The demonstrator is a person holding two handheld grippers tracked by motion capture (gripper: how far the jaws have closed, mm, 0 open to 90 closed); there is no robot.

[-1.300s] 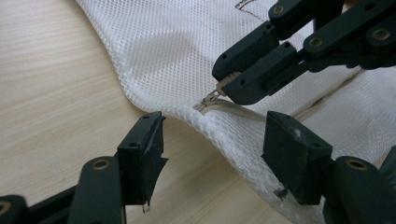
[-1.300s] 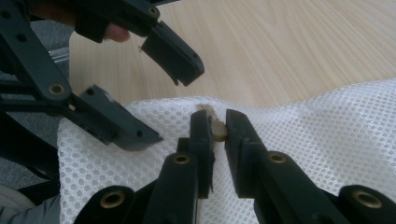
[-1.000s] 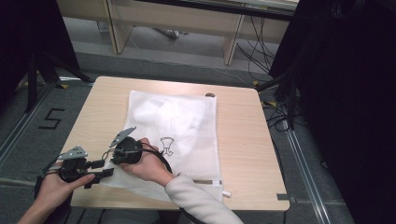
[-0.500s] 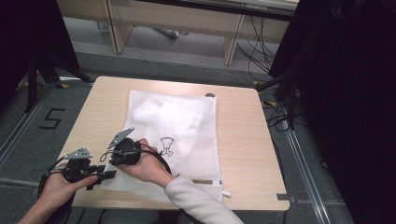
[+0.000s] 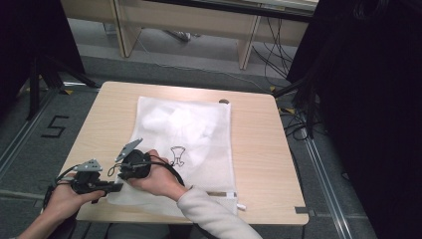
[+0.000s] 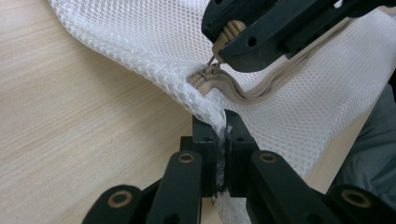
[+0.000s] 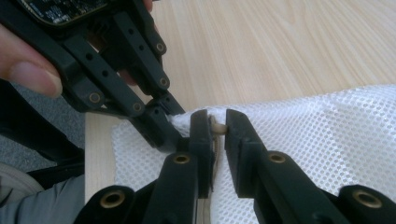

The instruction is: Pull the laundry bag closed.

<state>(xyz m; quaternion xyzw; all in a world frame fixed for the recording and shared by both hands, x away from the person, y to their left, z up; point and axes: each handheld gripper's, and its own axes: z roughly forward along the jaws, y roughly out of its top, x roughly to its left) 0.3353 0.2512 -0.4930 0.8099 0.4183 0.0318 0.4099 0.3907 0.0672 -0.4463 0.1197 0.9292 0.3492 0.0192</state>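
White mesh bag lies flat on the light wood counter, centre-left of the high view, with white contents showing through in its upper part and a small black printed mark near its middle. Beige zipper runs along the bag's near edge.

Left gripper: jaws closed tight on a bunched fold of mesh at the bag's corner, just below the zipper end; mesh squeezed between the jaws in the left gripper view. In the high view it sits at lower left, at the bag's near-left corner, held by the left hand.

Right gripper: jaws nearly closed around the small beige zipper pull, touching it on both sides, narrow gap remaining. High view places it lower centre-left, just beside the left gripper, with the right hand resting on the bag.
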